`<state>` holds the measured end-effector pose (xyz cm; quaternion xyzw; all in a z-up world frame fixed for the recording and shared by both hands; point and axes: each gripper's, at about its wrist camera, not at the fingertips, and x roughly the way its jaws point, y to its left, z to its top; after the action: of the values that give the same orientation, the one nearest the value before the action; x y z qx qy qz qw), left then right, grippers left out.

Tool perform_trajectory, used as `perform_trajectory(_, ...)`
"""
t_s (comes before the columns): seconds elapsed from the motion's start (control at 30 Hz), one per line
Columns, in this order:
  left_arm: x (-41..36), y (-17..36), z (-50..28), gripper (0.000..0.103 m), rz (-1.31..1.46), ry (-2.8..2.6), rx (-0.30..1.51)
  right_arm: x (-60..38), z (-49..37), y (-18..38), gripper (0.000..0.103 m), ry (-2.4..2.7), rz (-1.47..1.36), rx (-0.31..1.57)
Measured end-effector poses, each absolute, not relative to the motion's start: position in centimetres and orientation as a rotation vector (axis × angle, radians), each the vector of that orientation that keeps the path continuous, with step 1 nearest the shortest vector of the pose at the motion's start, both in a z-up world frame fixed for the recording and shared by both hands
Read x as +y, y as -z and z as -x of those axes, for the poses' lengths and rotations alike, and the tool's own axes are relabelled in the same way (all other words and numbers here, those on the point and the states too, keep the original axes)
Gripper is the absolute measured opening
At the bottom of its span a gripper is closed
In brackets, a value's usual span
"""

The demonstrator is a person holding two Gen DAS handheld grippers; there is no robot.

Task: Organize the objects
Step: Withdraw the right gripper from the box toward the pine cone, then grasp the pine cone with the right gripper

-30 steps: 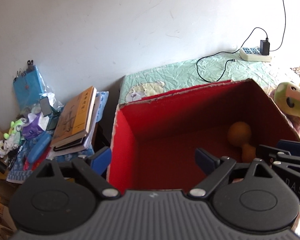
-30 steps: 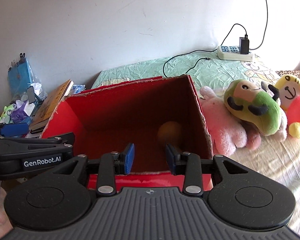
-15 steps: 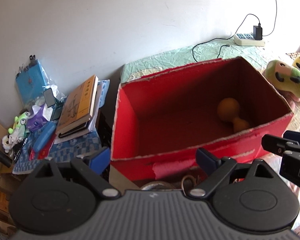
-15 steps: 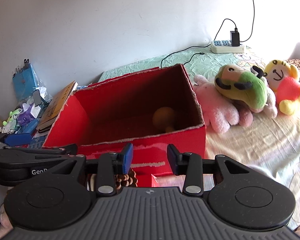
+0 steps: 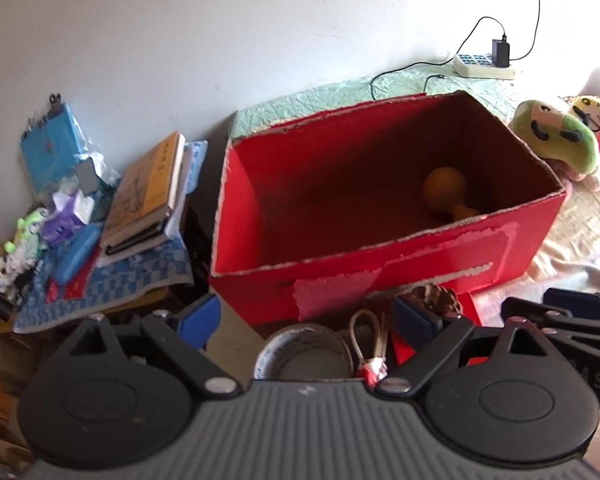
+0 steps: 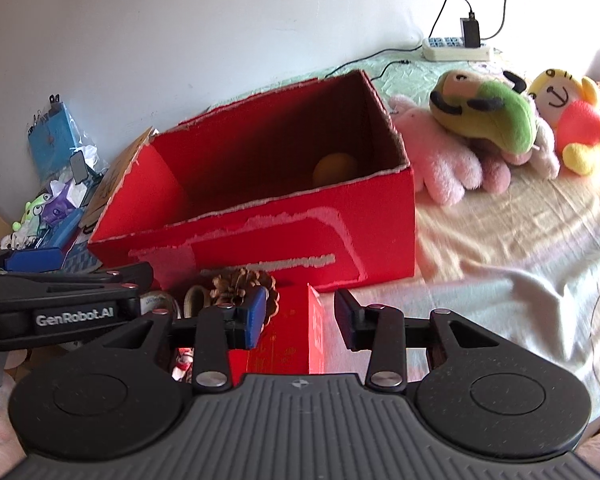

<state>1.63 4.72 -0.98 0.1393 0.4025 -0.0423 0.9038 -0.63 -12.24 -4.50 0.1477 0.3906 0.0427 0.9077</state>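
Left wrist view: left gripper [image 5: 306,320] spread wide and empty, hovering over the tape roll [image 5: 306,354] and loop, just short of the box [image 5: 380,256] front wall; pinecone [image 5: 434,298] sits ahead-right.

Right wrist view: right gripper [image 6: 300,316] part-open, empty, straddling the small red box [image 6: 296,332]; pinecone [image 6: 242,282] just ahead-left, nearer this hand.

Open red box with one item in, more waiting in front

We see an open red cardboard box [image 5: 380,264] with torn rims on the bed, holding an orange gourd-shaped toy [image 5: 446,194] in its far right corner. Just before its front wall lie a brown pine cone [image 6: 244,286], a roll of clear tape [image 5: 300,354], a looped beige cord [image 5: 366,338] and a small red carton [image 6: 288,336].
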Motion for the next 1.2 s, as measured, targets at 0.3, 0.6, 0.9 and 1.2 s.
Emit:
perform_trajectory(0.3, 9.1, 2.2, 0.2, 0.092, -0.086, 0.259, 0.883, -13.0, 0.4, 6.4, 0.040, -0.109, -0.355, 0.897)
perform_trajectory(0.6, 8.5, 3.2, 1.1, 0.081, 0.021, 0.449, 0.864, -13.6, -0.4, 6.4, 0.040, -0.241, -0.494, 0.877)
perform_trajectory(0.9, 5.6, 5.4, -1.5, 0.060, 0.023, 0.564, 0.879, -13.8, -2.7, 7.1, 0.048, -0.281, -0.594, 0.900)
perform_trajectory(1.2, 4.9, 7.2, -3.6, 0.044, 0.033, 0.578, 0.941, -14.0, -4.0, 8.7, 0.043, -0.310, -0.666, 0.974)
